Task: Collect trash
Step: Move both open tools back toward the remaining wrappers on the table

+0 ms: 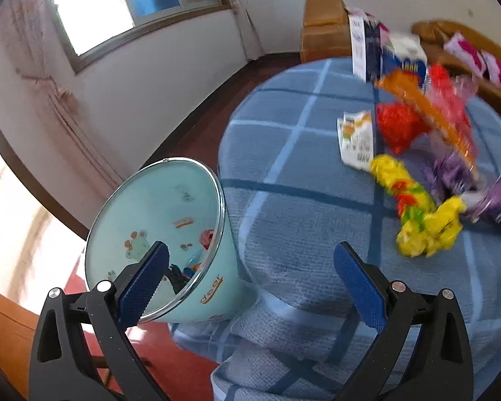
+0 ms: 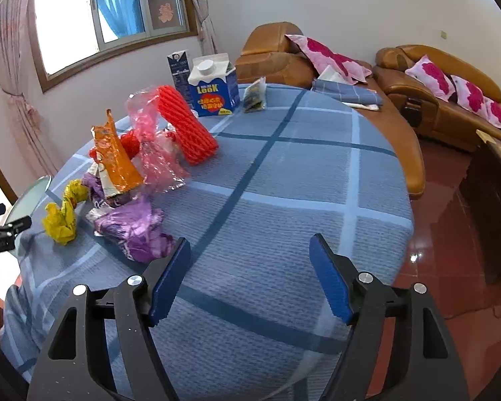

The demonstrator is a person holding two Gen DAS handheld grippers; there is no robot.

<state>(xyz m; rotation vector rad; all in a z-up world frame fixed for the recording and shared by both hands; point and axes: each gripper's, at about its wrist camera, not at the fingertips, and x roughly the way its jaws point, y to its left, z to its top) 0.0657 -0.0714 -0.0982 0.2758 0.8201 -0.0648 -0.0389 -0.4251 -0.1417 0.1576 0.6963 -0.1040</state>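
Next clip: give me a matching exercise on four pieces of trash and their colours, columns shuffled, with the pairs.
Things:
1. foam fruit net
2. crumpled wrapper nearest the bin
3. milk carton with white cap
4. upright snack bag

Colours:
A. orange
B. blue and white
C. red
D. yellow

Pairs: 1-C, 2-D, 3-B, 4-A

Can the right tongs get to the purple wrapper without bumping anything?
Probably yes. The right tongs are open and empty, and the purple wrapper lies just ahead to their left on the tablecloth, with only bare cloth between; the yellow wrapper lies beyond it.
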